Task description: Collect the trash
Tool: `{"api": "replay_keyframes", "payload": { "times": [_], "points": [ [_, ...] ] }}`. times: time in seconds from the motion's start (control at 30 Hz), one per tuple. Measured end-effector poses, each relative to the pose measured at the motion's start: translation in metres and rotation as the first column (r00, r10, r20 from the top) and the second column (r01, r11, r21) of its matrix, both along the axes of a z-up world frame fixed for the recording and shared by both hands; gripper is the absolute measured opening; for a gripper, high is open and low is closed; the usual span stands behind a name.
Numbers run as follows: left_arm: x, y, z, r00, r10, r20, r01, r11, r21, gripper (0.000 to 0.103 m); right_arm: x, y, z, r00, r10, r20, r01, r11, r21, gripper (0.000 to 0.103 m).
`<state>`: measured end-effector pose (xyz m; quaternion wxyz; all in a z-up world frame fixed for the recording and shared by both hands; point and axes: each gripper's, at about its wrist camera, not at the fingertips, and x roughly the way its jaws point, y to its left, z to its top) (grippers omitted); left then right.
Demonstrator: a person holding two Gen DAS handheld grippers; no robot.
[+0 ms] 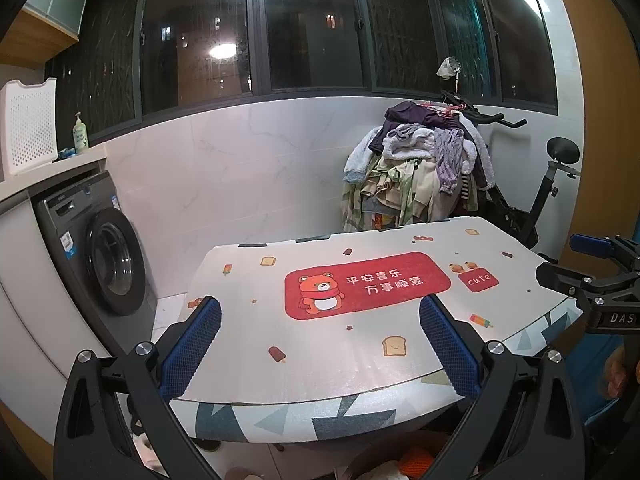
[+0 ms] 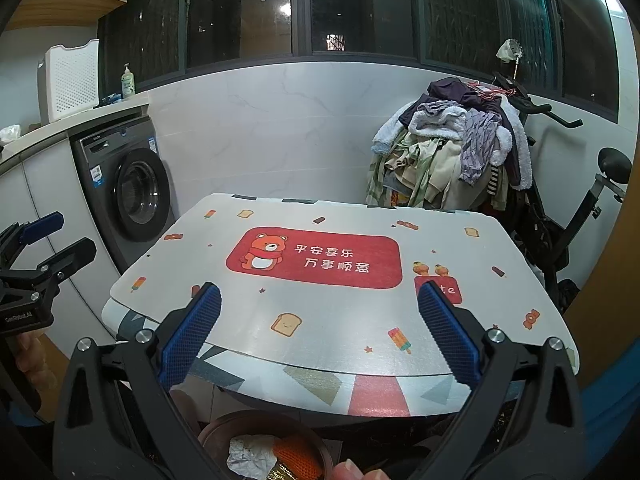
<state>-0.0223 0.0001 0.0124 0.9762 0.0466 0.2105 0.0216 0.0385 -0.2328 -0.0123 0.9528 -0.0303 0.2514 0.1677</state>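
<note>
A small table (image 1: pixel 360 360) (image 2: pixel 340 320) wears a printed cloth with a red bear panel; no loose trash shows on its top. Below its near edge sits a brown bin (image 2: pixel 224 426) holding crumpled white paper (image 2: pixel 250 456) and an orange net-like item (image 2: pixel 298 458); that bin's rim (image 1: pixel 360 460) also shows in the left wrist view. My left gripper (image 1: pixel 320 340) is open above the table's near edge, nothing between its blue pads. My right gripper (image 2: pixel 320 328) is open too, over the near edge. Each gripper appears at the other view's side.
A washing machine (image 1: pixel 108 256) (image 2: pixel 132 188) stands left under a counter with a white basket (image 1: pixel 28 128) and a pump bottle (image 1: pixel 80 134). An exercise bike heaped with clothes (image 1: pixel 420 168) (image 2: pixel 452 152) is behind the table at the right. A fingertip (image 2: pixel 352 470) shows at the bottom.
</note>
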Motion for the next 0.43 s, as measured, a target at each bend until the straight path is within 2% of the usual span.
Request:
{"api": "replay_keyframes", "payload": {
  "times": [0.43],
  "points": [
    [0.0070,0.0022,0.0004,1.000,0.005,-0.017,-0.005,1.000,0.000,0.097,0.0016,-0.0007,0.0002,1.000,-0.008,-0.007,0.008,1.000,0.001,0.097]
  ]
}}
